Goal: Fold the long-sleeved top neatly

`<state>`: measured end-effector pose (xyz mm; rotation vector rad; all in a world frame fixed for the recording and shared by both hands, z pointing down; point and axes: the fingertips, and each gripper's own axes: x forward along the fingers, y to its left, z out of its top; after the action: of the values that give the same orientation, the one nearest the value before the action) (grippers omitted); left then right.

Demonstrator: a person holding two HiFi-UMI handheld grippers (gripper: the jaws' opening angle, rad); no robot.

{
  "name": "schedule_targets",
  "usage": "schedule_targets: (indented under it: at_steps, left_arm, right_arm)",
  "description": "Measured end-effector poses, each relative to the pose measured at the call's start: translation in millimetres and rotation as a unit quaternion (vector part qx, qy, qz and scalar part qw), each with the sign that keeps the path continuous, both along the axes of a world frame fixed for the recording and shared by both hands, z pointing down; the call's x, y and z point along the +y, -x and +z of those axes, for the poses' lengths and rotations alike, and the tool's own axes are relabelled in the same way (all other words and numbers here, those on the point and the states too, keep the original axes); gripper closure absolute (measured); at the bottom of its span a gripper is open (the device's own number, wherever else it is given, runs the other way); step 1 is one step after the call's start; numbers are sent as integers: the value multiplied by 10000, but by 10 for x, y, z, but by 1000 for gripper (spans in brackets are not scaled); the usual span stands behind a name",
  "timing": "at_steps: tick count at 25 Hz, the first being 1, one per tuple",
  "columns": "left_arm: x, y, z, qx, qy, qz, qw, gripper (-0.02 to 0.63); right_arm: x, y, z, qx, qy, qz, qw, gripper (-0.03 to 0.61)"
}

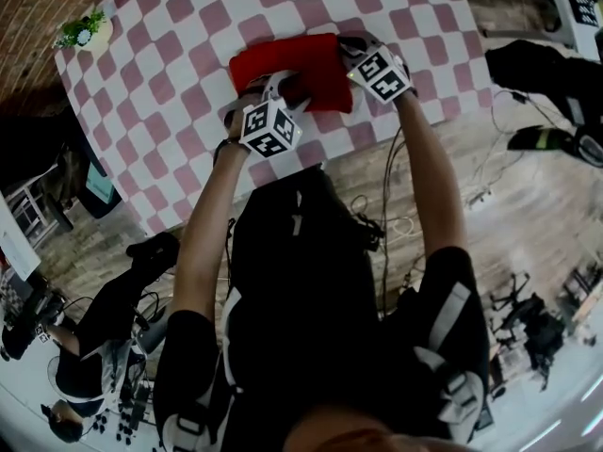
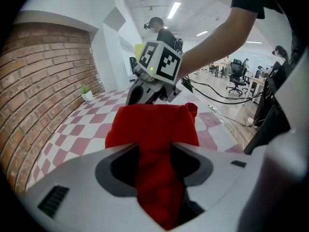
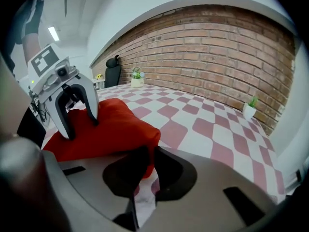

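Observation:
The red long-sleeved top (image 1: pixel 294 67) lies as a folded bundle on the pink-and-white checkered table (image 1: pixel 179 55). My left gripper (image 1: pixel 274 90) is at the bundle's near left edge. In the left gripper view it (image 2: pixel 154 151) is shut on a thick fold of red cloth (image 2: pixel 154 129) that fills the gap between its jaws. My right gripper (image 1: pixel 351 51) is at the bundle's right corner. In the right gripper view it (image 3: pixel 147 153) is closed to a narrow slit on the thin corner of the top (image 3: pixel 108 127). Each gripper shows in the other's view: the right gripper (image 2: pixel 152 98) and the left gripper (image 3: pixel 81 122).
A small potted plant (image 1: pixel 85 31) stands at the table's far left corner by a brick wall (image 3: pixel 217 57). Another pot (image 3: pixel 250 108) is at the wall side. The table's near edge (image 1: pixel 283 172) is close to my body. Cables (image 1: pixel 386 224) lie on the wooden floor.

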<state>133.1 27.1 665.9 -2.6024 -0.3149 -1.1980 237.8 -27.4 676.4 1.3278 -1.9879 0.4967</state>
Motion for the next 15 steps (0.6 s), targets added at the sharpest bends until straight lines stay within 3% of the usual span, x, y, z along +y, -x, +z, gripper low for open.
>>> schedule_targets:
  at_steps: [6, 10, 13, 15]
  left_arm:
    - [30, -67, 60, 128, 105, -36, 9999, 423]
    - [30, -79, 91, 96, 42, -28, 9999, 422]
    - [17, -75, 97, 90, -7, -77, 9999, 421]
    - [3, -66, 53, 157, -73, -133, 9998, 417]
  right_arm:
    - [-143, -194, 201, -255, 425, 349, 9982, 534]
    - [-174, -213, 223, -402, 450, 371, 9975, 534]
    - [-167, -209, 204, -320, 420, 450, 9976, 532]
    - [-145, -227, 171, -209, 466, 533, 9973, 496]
